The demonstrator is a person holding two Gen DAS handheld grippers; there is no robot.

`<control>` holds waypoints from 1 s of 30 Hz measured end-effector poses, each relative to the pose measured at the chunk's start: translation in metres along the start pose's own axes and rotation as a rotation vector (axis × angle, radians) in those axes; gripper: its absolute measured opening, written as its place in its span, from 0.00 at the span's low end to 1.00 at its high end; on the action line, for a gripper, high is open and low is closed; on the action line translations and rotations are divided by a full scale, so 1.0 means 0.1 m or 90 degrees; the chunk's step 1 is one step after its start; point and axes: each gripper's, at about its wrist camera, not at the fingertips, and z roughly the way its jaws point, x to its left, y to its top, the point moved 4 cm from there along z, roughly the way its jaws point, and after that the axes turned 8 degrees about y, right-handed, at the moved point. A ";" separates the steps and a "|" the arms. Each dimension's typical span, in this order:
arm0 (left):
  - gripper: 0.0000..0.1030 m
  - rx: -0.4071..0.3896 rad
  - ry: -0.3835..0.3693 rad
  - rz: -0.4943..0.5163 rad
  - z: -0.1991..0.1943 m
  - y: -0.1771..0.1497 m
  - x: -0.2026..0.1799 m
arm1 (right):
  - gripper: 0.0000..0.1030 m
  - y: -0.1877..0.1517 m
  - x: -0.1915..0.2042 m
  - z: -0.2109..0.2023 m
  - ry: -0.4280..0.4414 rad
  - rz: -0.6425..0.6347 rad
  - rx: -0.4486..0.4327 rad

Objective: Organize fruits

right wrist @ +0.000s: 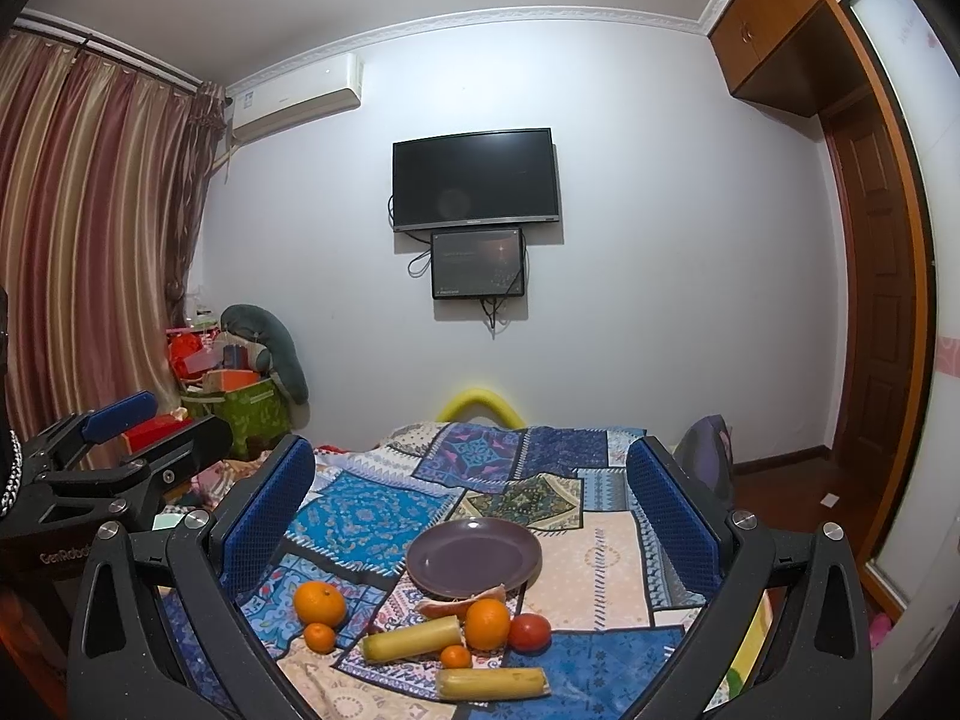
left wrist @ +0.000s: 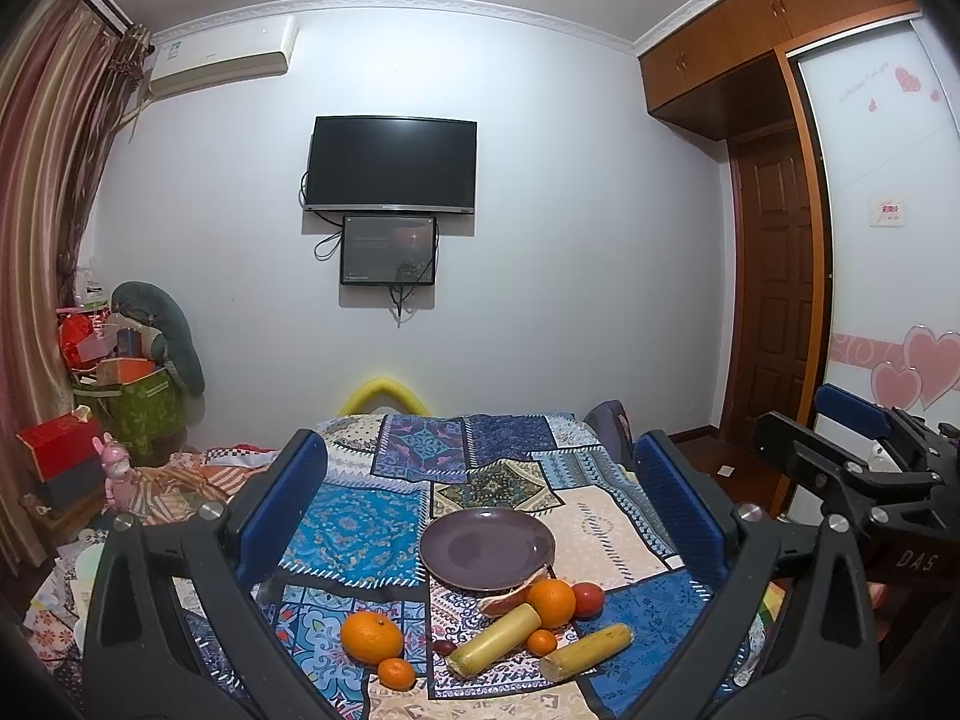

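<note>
Hovering, jaws wide, empty: left gripper point(left wrist: 480, 516), right gripper point(right wrist: 474, 516). Fruits unsorted lower centre, near large round orange point(right wrist: 487, 623), before bare purple ceramic plate point(right wrist: 474, 555). Next probably: descend, grasp one.

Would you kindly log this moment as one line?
phase: pre-grasp | left gripper: open | right gripper: open | plate: empty | fruits: loose on patchwork cloth

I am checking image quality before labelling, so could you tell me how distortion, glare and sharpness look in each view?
Left wrist view: strong fisheye bending of the walls, dark corner vignette, soft glare on the purple plate, fruit sharp. Right wrist view: same barrel distortion, a faint round reflection on the television, no visible motion blur.
</note>
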 end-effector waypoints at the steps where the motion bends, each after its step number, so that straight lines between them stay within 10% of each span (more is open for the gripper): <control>1: 1.00 0.000 0.000 0.000 0.00 0.00 0.00 | 1.00 0.00 0.00 0.00 0.001 0.000 0.000; 18: 1.00 0.025 -0.012 0.001 0.21 -0.13 0.07 | 1.00 -0.07 -0.02 0.17 0.005 0.003 0.026; 30: 0.92 0.136 0.027 0.028 0.75 -0.59 0.39 | 0.99 -0.61 -0.35 0.70 0.024 0.043 0.173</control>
